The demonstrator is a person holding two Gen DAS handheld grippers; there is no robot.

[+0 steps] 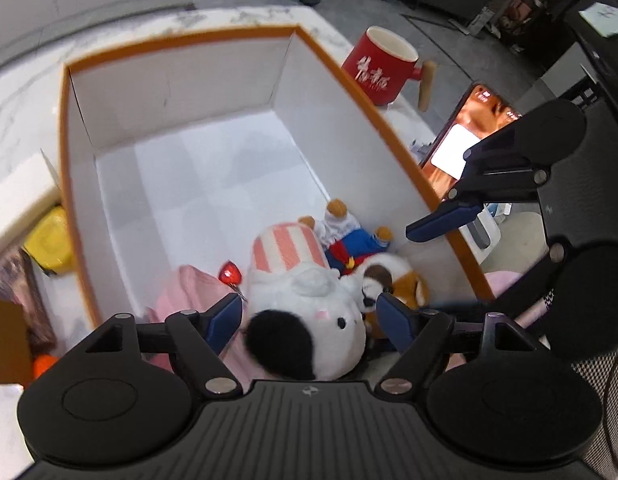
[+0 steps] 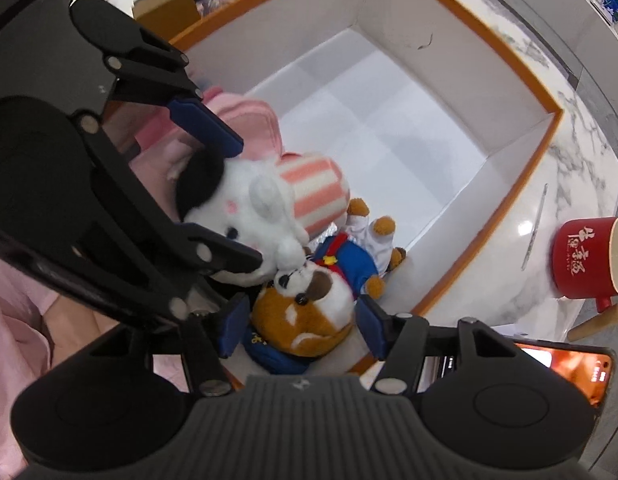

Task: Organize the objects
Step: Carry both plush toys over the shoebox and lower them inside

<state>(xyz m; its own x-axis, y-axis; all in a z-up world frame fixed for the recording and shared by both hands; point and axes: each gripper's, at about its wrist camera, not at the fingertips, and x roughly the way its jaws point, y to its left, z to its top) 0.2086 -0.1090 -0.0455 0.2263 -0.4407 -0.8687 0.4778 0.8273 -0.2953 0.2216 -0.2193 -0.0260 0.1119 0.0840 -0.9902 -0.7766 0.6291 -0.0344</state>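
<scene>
left hand-held gripper (image 1: 311, 318): spread, pads either side of white plush (image 1: 309, 304), not pressing | white plush: near corner of orange-rimmed box (image 1: 181, 44) | right hand-held gripper (image 2: 301, 330): straddling brown dog plush (image 2: 309, 316), grip unclear | red mug (image 2: 585, 256): on desk (image 2: 581, 152)

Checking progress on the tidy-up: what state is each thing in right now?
Box: open, lidless, mostly bare.
White plush: lying in box, between the open left tool fingers.
Brown dog plush: in box, straddled by right tool.
Red mug: outside box, tipped sideways.
Phone: screen lit.
</scene>
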